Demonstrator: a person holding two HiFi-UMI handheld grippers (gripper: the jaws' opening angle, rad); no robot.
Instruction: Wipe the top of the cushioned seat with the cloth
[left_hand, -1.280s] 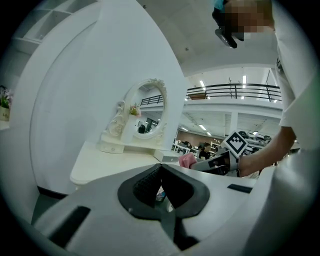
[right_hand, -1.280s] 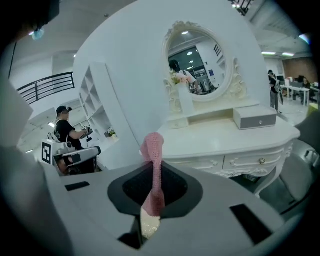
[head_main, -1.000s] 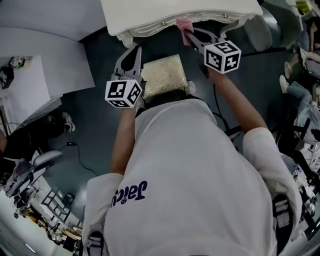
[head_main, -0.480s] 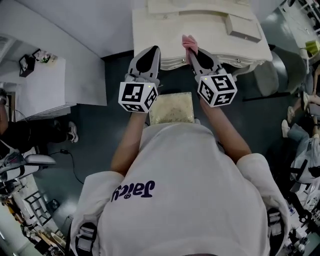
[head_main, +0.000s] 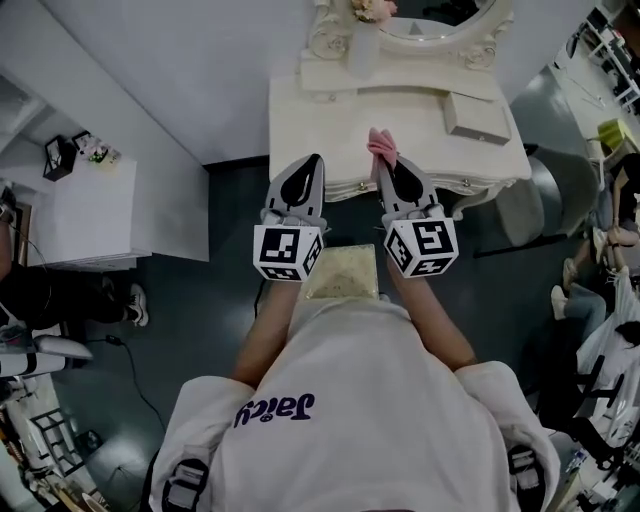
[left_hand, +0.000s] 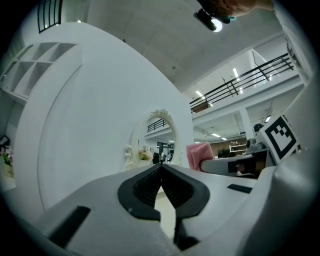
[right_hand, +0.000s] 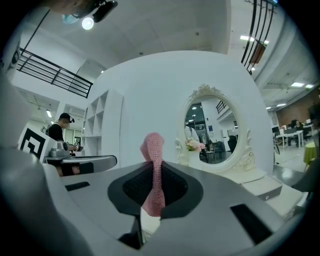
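The right tool (head_main: 388, 170) pinched the cloth (head_main: 380, 146), likely soft and limp, mid-fold; the left tool (head_main: 310, 165) was clenched on nothing.

"Jaicy" on the white shirt (head_main: 380, 400)

A staged bedroom corner inside a big open office hall: an ornate white dressing table (head_main: 300, 130) and oval mirror (right_hand: 216, 131) against a curved white wall (left_hand: 90, 125), with mezzanine railings (left_hand: 250, 77) and ceiling strip lights (right_hand: 246, 38).
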